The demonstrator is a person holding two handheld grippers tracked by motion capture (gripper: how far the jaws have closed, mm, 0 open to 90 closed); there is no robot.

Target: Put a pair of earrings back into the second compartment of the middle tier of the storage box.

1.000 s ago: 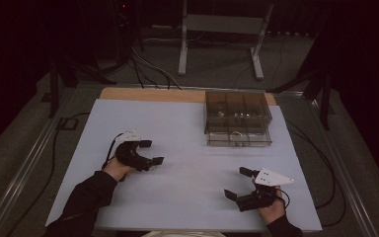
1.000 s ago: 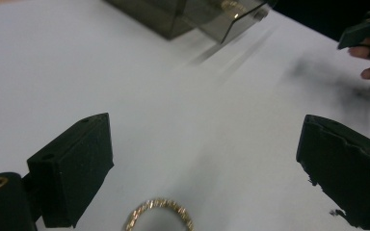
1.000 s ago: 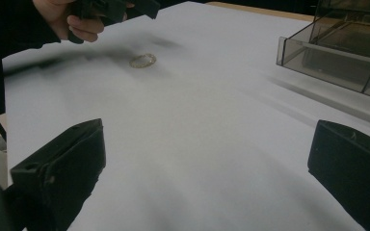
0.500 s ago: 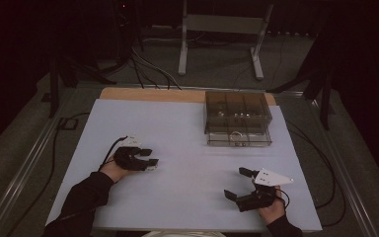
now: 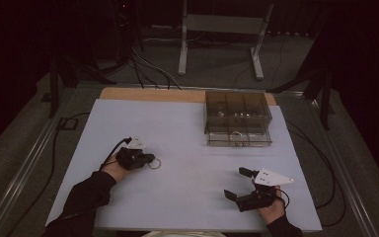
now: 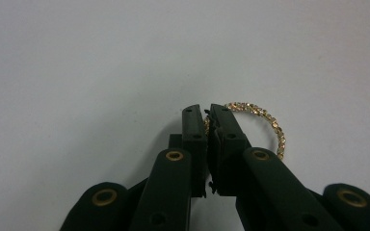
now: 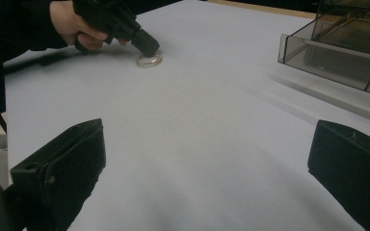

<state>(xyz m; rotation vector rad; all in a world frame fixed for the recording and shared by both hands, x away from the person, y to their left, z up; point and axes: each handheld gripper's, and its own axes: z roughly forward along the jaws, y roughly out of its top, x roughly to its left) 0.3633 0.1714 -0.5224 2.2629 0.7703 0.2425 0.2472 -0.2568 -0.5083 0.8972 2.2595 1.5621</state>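
We see a thin bracelet (image 6: pixel 265 122) made of small gold-coloured stones set one after another in a ring shape. It lies flat on the white table (image 5: pixel 187 143). In the left gripper view its near edge sits between the two black jaws of the left gripper (image 6: pixel 207 113), and the rest of the loop curves out to the right side of the fingertips (image 6: pixel 191 115). The jaws are almost together, with only a narrow slit between them, and they pinch the bracelet at that edge.

From the high view the bracelet (image 5: pixel 155 163) is only a small pale circle just beyond the tips of the left gripper (image 5: pixel 150 159); the stones cannot be seen there. The right gripper view shows it (image 7: pixel 148 60) from the side as a low, blurred ring touching the tip of the left gripper (image 7: pixel 149 48), with the person's left hand (image 7: pixel 74 26) behind.

The right gripper (image 5: pixel 237 183) holds nothing. Its jaws stand wide apart, one at each bottom corner of its own view, with bare table between them (image 7: pixel 207 168).

A smoky transparent box with compartments (image 5: pixel 237 118) stands well apart from both grippers, on the far side of the table. The high view shows its inner divisions and some small things inside, too small to tell; the right gripper view shows only its near corner (image 7: pixel 337 48).
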